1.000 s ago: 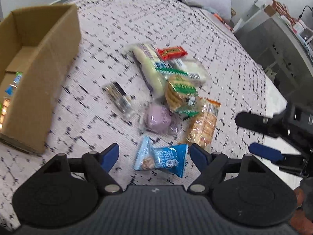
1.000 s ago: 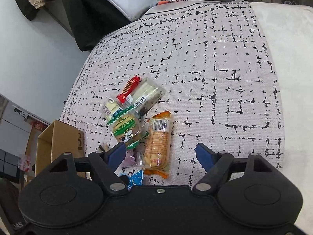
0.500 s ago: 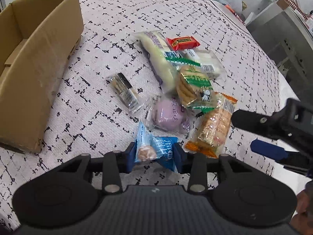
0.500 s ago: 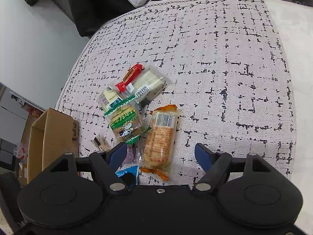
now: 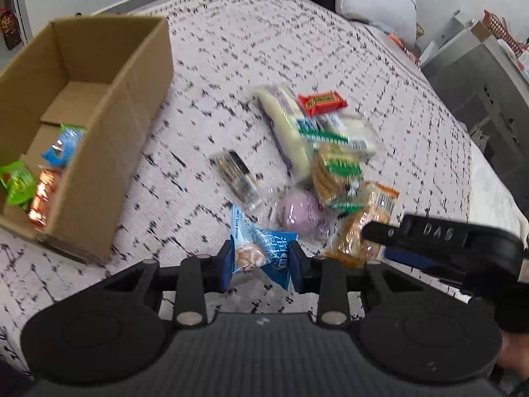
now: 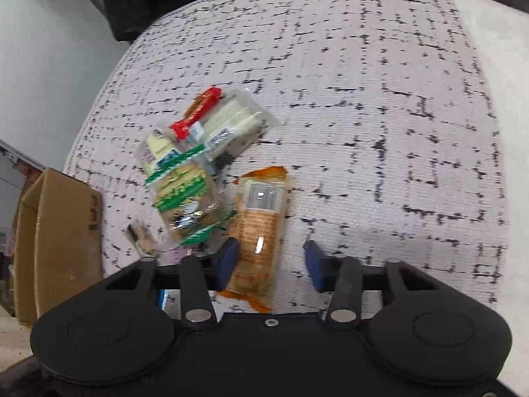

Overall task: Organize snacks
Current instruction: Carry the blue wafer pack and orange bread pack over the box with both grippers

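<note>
1. A blue snack packet (image 5: 261,251) is clamped between the fingers of the left gripper (image 5: 261,263), above the patterned bedspread (image 5: 297,49).
2. The right gripper (image 6: 271,264) is spread apart over an orange cracker pack (image 6: 259,228).
3. A cardboard box (image 5: 99,152) is seen at the left.

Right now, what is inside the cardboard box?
The cardboard box holds a blue packet, a green packet and an orange packet. Its near wall hides the rest.

Cardboard box (image 5: 99,152) cut off at left edge; snack pile (image 5: 330,152) motion-blurred, labels probably unreadable.
</note>
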Demonstrator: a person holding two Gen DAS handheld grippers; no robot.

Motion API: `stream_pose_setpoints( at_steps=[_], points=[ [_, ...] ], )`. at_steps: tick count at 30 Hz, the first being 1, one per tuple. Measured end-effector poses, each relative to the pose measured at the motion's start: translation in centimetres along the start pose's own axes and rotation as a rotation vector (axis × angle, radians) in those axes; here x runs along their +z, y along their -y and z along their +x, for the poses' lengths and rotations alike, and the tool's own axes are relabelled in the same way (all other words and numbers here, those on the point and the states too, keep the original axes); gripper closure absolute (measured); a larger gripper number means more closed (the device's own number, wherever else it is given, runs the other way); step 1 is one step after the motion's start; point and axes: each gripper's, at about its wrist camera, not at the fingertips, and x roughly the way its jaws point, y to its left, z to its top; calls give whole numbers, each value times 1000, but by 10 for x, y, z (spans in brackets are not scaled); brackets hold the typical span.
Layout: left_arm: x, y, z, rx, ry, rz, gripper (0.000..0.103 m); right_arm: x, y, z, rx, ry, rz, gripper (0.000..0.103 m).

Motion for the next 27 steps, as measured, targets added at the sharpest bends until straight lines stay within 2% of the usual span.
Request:
stream_pose_setpoints(
  at_steps=[2,8,22,25,26,27],
  points=[
    [2,-2,-6,3,12,-2,70,-1,-4,-5,13,2,-12,90],
    [3,-11,-24,12,40,-11,70,-5,-9,-16,23,15,-31,103],
    [6,-24,-66,24,120,-42,70,-9,4,-45,152,42,64,103],
    [6,-27,-67,25,122,-49,70,-8,2,-41,164,31,78,93],
    [7,-28,-66,25,120,-51,70,-7,1,-38,155,29,73,78],
    [7,-28,-66,25,117,-53,70,-6,0,-36,144,30,68,68]
  ],
)
